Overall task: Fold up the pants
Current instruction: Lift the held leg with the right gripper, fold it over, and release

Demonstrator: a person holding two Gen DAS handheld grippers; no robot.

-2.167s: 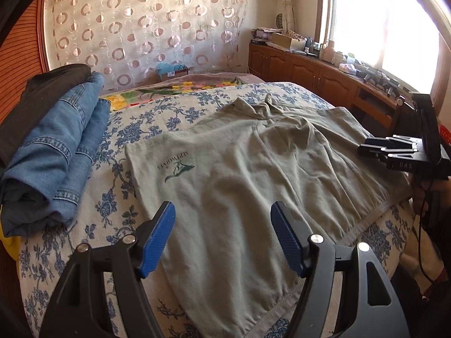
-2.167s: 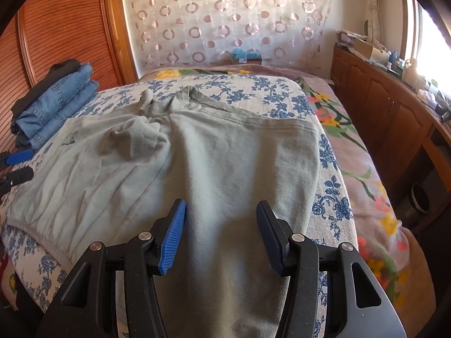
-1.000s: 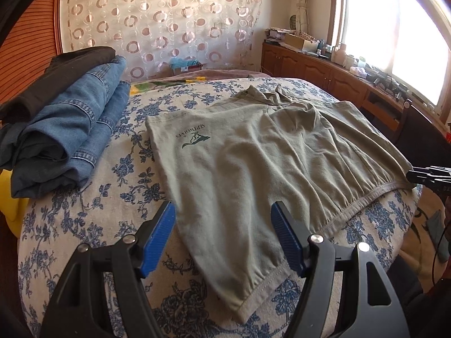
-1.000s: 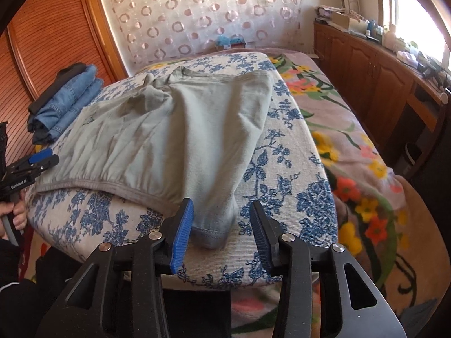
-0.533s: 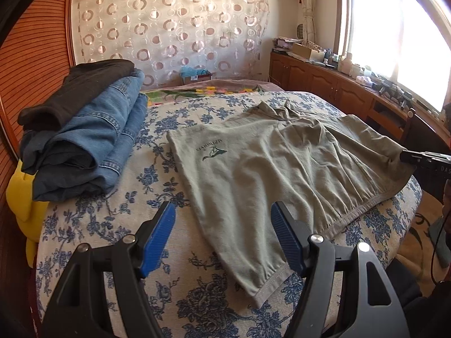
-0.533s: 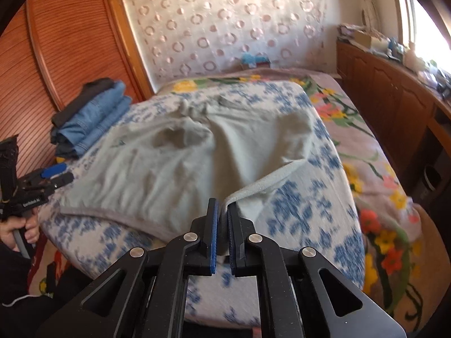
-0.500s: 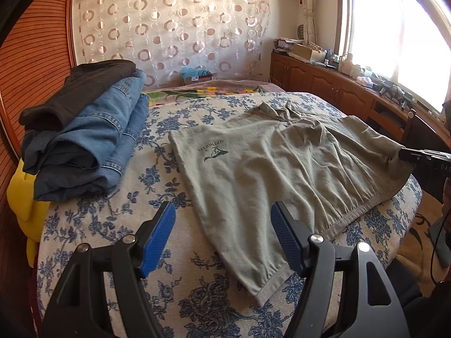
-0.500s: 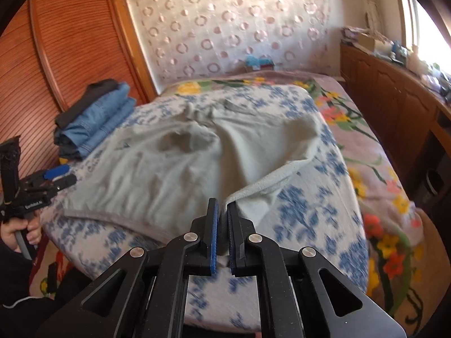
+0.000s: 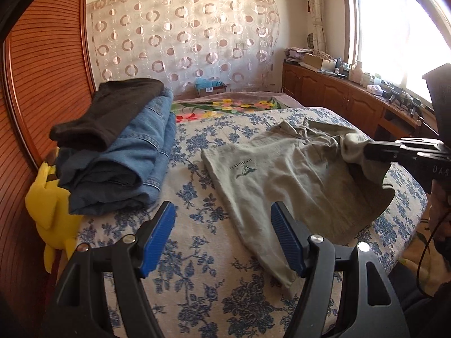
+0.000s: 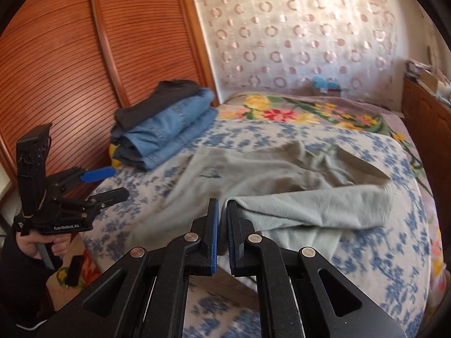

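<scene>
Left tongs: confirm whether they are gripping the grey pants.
No: the left tongs stand open above the bedspread, nothing between them, the grey pants just beside.

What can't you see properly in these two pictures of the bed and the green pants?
- Left wrist view: the print on the green pants is too small to read.
- Left wrist view: the yellow plush toy is half hidden behind the stack of folded clothes.
- Right wrist view: the pants edge pinched in the right gripper is covered by its fingers.
- Right wrist view: the floral bedspread is motion-blurred.

Bedspread [image 10: 214, 318] blurred (motion); pants [image 10: 310, 214] hem hidden between jaws.
</scene>
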